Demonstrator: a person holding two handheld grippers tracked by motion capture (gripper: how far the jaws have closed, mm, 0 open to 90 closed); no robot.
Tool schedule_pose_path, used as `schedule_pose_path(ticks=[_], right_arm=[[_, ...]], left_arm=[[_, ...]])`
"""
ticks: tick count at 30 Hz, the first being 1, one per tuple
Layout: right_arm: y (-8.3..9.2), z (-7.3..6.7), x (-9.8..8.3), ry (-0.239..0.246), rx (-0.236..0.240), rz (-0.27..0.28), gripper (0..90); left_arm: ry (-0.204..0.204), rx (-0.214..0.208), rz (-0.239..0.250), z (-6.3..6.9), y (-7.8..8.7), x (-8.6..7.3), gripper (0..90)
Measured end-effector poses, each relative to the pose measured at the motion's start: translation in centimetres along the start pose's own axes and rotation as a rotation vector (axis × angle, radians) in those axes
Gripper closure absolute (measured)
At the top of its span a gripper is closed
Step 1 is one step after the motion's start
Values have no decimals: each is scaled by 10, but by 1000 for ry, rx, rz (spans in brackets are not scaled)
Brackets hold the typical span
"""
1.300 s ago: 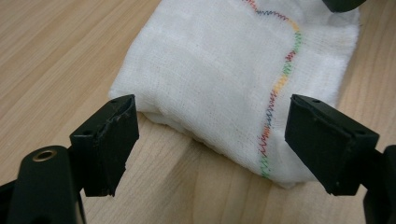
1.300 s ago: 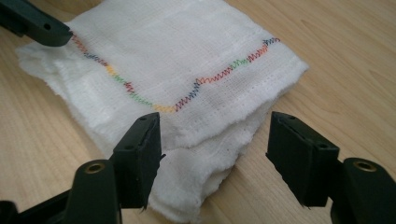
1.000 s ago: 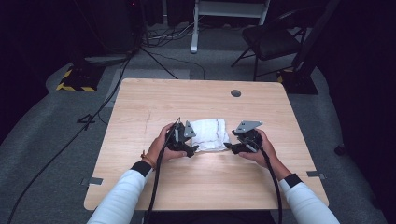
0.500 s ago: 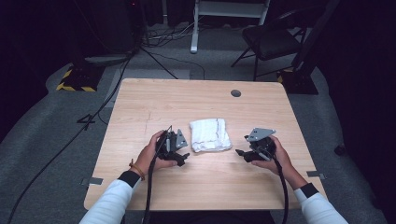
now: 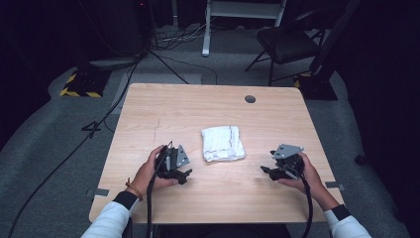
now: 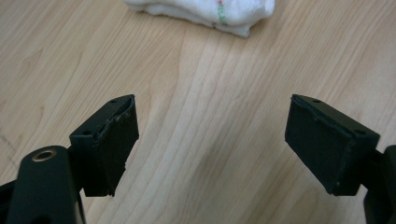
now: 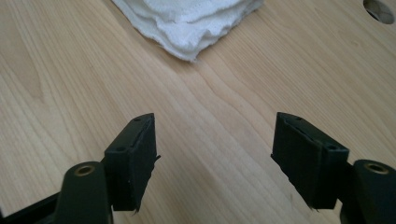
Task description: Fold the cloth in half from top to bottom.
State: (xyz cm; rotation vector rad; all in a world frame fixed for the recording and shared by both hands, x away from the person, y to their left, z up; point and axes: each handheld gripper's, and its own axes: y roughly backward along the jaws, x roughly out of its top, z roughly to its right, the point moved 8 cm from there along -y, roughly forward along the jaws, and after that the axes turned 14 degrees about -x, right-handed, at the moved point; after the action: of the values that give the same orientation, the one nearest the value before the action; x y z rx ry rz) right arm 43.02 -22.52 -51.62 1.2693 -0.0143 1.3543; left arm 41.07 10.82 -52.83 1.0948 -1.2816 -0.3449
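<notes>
Hand-held gripper, left (image 5: pixel 179 174): jaws spread, nothing between them, low over bare counter (image 5: pixel 163 114), left of the towel (image 5: pixel 222 143). Hand-held gripper, right (image 5: pixel 270 171): jaws spread and just been opening, nothing between them, right of the towel. Towel: white, folded, flat on the counter midway between both grippers, apart from each. Round hole (image 5: pixel 250 99) near the counter's far edge.

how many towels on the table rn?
1. A folded white towel lies mid-table, between the left tongs and right tongs, touching neither. Nothing seems hidden beneath it.
</notes>
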Motion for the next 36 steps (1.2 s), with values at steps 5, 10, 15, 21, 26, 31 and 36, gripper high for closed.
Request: schedule_pose_path(ticks=[5, 10, 15, 21, 26, 31, 36], right_arm=[[8, 3, -18, -12, -15, -3, 312], [13, 5, -31, -25, -23, -10, 309], [19, 10, -53, -91, -3, -22, 304], [26, 20, -74, -170, 5, -22, 298], [29, 30, -98, -256, -10, -33, 286], [30, 34, -110, -311, -19, -41, 256], [32, 40, -118, -371, -38, -18, 234]], left_arm=[[10, 19, 8, 3, 9, -15, 174], [40, -3, 38, 5, 15, -26, 174], [80, -23, 46, 2, 24, -49, 163], [172, -34, 74, -4, 29, -67, 173], [269, -55, 76, -7, 31, -91, 190], [290, -41, 87, -14, 37, -100, 185], [334, -89, 153, -16, 39, -111, 184]])
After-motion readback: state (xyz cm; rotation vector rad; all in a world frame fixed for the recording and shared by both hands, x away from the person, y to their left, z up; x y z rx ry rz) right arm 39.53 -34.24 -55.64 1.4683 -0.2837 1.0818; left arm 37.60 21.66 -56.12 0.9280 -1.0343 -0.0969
